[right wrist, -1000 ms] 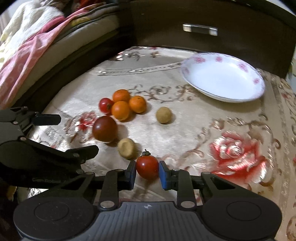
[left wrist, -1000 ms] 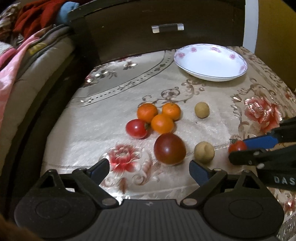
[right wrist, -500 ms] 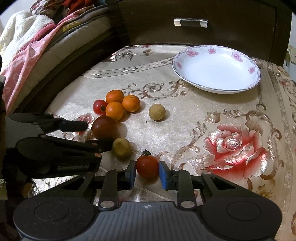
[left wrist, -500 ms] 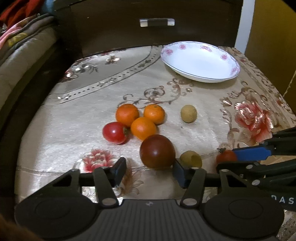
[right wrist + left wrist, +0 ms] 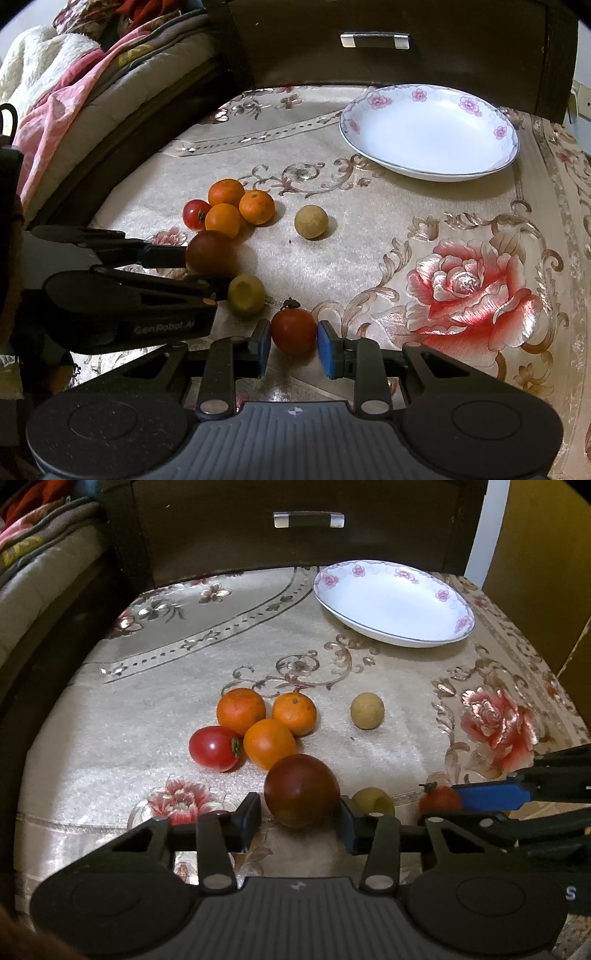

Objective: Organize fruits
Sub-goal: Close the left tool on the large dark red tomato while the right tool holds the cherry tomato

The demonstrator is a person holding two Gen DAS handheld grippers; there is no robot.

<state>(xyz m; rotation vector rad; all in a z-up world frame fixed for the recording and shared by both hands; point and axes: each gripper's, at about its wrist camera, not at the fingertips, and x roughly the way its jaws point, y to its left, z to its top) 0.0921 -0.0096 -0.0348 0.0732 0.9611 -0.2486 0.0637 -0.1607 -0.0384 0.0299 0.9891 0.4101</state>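
Observation:
My left gripper [image 5: 301, 821] has its jaws around a large dark red tomato [image 5: 301, 790] on the cloth, with a small gap on the left side. My right gripper [image 5: 293, 345] is shut on a small red tomato [image 5: 293, 330] that rests on the cloth. Three oranges [image 5: 267, 720] and another red tomato [image 5: 214, 748] cluster behind. Two tan round fruits lie nearby, one farther away [image 5: 367, 711] and one [image 5: 246, 294] between the grippers. A white floral plate [image 5: 393, 603] stands empty at the back right.
The table has a beige floral cloth [image 5: 147, 709]. A dark wooden drawer front with a metal handle [image 5: 308, 519] stands behind it. Bedding [image 5: 55, 92] lies off the left edge.
My left gripper moved forward and narrowed its jaws around the dark red tomato. My right gripper stayed shut on the small red tomato.

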